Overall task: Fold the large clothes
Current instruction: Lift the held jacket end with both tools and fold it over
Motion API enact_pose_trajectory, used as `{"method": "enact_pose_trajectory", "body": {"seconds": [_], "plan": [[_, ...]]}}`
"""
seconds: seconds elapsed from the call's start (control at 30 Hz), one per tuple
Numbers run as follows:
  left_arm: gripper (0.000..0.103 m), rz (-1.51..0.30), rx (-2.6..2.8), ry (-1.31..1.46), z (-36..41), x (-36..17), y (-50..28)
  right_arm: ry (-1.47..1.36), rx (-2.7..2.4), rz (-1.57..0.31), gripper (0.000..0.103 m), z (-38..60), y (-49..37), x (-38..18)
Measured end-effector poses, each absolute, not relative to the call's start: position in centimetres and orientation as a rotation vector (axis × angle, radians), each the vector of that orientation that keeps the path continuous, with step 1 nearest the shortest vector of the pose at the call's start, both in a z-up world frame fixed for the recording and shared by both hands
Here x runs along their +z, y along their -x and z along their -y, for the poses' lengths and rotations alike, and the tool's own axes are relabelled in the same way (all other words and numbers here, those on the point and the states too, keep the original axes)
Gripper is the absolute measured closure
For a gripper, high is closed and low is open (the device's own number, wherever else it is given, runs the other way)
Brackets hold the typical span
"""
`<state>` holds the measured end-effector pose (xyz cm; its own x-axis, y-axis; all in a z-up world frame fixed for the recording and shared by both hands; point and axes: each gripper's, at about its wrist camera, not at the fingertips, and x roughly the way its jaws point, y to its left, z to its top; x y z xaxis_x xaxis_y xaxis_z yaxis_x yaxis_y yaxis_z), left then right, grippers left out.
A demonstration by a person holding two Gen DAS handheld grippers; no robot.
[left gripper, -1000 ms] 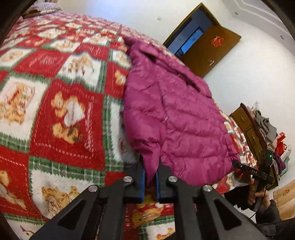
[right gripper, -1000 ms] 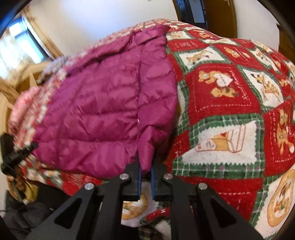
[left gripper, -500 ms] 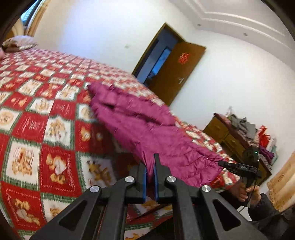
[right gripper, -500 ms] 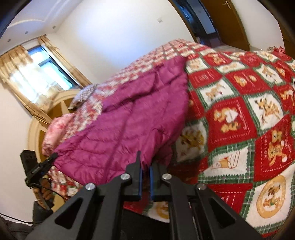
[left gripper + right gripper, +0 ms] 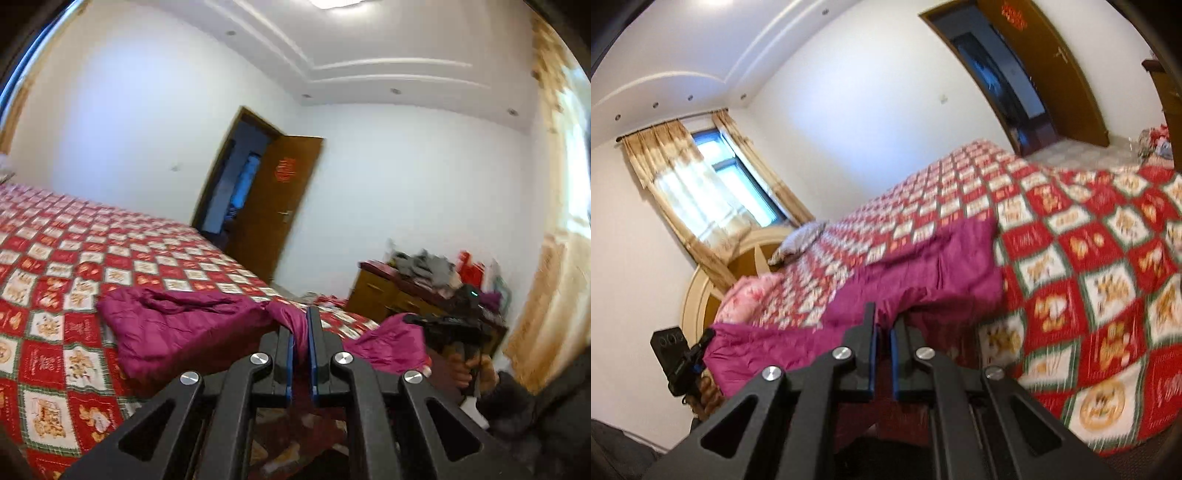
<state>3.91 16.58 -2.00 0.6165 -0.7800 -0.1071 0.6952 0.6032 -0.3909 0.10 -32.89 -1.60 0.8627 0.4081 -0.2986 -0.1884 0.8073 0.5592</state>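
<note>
A magenta quilted down jacket (image 5: 173,332) lies on the bed with its near hem lifted off the bedspread. My left gripper (image 5: 300,334) is shut on one corner of the hem; the fabric runs up between its blue pads. My right gripper (image 5: 882,328) is shut on the other hem corner of the jacket (image 5: 923,273). In the left wrist view the right gripper (image 5: 448,326) shows with jacket fabric hanging at it. In the right wrist view the left gripper (image 5: 685,363) shows at the far left, holding the other raised corner.
The bed carries a red, white and green teddy-bear patchwork bedspread (image 5: 55,258) (image 5: 1108,288). A wooden dresser (image 5: 391,295) piled with clothes stands to the right of the bed. An open brown door (image 5: 273,206) is behind. A pillow (image 5: 799,242), a headboard (image 5: 746,258) and a curtained window (image 5: 713,188) are at the bed's head.
Both grippers have risen and tilted up, lifting the jacket's near hem off the bed. The views now show more wall and ceiling. Both grips have held.
</note>
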Motion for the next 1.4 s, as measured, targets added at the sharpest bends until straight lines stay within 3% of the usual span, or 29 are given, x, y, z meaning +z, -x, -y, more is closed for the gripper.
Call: {"method": "enact_pose_trajectory", "body": {"seconds": [0.43, 0.8, 0.9, 1.07, 1.4], "plan": [[0.097, -0.501, -0.418, 0.328, -15.6, -0.7, -21.8, -0.508, 0.132, -0.396, 0.095, 35.2, -21.2, 2.0], [0.097, -0.774, -0.232, 0.399, -14.7, -10.1, -36.9, -0.402, -0.065, -0.576, 0.095, 34.2, -35.9, -6.4], [0.097, -0.812, -0.210, 0.408, -14.3, -12.0, -39.3, -0.341, -0.111, -0.584, 0.094, 33.7, -38.0, -8.6], [0.096, -0.905, -0.208, 0.515, -14.6, -16.6, -41.6, -0.357, -0.127, -0.641, 0.083, 34.2, -40.1, -12.6], [0.094, -0.834, -0.314, 0.741, -17.1, -19.4, -40.6, -0.465, -0.090, -0.677, 0.081, 35.4, -40.6, -14.5]]}}
